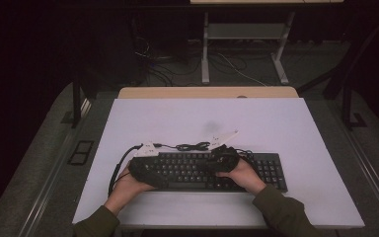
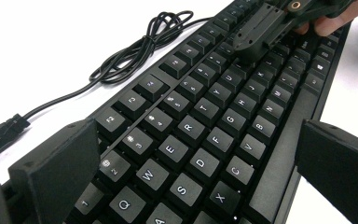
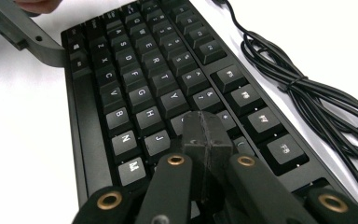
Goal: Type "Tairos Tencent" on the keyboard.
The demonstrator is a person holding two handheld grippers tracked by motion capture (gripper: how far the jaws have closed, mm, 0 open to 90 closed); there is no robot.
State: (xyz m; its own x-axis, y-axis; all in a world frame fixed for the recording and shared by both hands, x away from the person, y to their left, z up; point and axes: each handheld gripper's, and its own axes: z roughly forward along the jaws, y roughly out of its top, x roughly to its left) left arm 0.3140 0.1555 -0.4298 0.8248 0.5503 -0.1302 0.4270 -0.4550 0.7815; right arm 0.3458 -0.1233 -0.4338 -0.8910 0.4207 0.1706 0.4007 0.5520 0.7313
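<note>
High view: a black keyboard [image 1: 202,170] lies on the white table [image 1: 276,123] near its front edge, and its bundled cable [image 1: 192,146] is coiled just behind it. The left gripper [image 2: 196,154] holds its jaws wide over the keyboard's left end, gripping nothing. The right gripper [image 3: 207,133] has its jaws closed together, tip down among the middle keys, probably touching one. Dark floor and desk legs [image 1: 205,49] lie beyond.
</note>
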